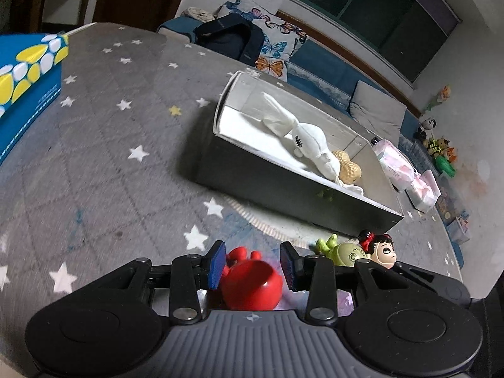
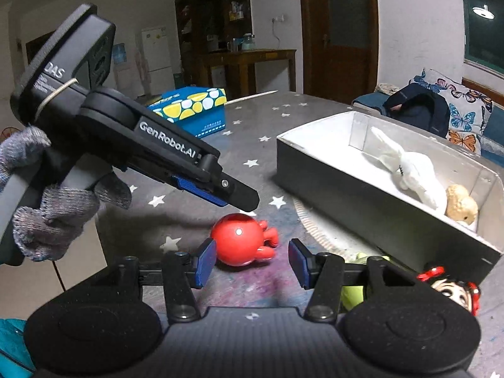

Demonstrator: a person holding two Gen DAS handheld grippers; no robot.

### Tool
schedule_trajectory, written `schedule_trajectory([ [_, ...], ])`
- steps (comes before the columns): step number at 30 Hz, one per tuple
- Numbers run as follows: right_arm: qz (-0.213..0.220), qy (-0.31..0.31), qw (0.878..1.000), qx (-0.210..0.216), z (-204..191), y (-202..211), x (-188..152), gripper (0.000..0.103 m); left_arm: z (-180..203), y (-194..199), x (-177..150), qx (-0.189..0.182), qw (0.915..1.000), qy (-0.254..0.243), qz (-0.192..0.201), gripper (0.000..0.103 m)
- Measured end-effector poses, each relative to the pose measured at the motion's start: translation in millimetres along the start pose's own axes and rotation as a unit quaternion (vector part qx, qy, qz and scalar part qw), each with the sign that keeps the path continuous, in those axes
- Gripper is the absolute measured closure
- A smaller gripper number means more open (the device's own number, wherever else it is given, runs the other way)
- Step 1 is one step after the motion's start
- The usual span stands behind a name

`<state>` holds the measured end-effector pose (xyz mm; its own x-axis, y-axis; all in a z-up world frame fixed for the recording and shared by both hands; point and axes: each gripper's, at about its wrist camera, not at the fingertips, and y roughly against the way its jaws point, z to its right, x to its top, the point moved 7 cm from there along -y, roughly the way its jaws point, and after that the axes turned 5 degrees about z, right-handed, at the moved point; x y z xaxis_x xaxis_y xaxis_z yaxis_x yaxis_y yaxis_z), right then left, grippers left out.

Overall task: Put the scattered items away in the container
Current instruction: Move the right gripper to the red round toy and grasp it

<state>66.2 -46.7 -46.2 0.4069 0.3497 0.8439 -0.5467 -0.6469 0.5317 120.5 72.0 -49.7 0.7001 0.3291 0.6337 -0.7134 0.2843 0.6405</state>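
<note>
A red round toy [image 1: 250, 282] lies on the grey star-patterned cloth between the open jaws of my left gripper [image 1: 253, 266]; the pads stand either side of it with small gaps. In the right wrist view the same red toy [image 2: 241, 241] lies just beyond my open, empty right gripper [image 2: 252, 263], with the left gripper [image 2: 233, 197] slanting down over it. The grey open box [image 1: 283, 182] holds a white plush rabbit [image 1: 302, 138] and a tan peanut toy [image 1: 348, 167]. A green figure [image 1: 345, 252] and a doll head with a red bow [image 1: 382, 249] lie beside the box.
A blue and yellow tissue box [image 1: 28, 85] stands at the far left of the table. Pink packets [image 1: 406, 170] lie beyond the box. A sofa with butterfly cushions [image 1: 277, 47] and a dark backpack [image 1: 226, 39] sit behind the table.
</note>
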Motion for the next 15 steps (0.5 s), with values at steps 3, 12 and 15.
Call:
schedule_trajectory([
  [3, -0.002, -0.003, 1.000, 0.006, -5, -7, -2, 0.052, -6, 1, -2, -0.004, 0.9999, 0.016, -0.003, 0.063],
  [12, -0.009, -0.014, 1.000, 0.012, -9, -25, -3, 0.044, -12, -3, -8, -0.016, 0.9989, 0.040, -0.016, 0.063],
  [15, -0.011, -0.019, 1.000, 0.015, -10, -28, -3, 0.044, -14, -5, -9, -0.022, 0.9984, 0.049, -0.020, 0.062],
])
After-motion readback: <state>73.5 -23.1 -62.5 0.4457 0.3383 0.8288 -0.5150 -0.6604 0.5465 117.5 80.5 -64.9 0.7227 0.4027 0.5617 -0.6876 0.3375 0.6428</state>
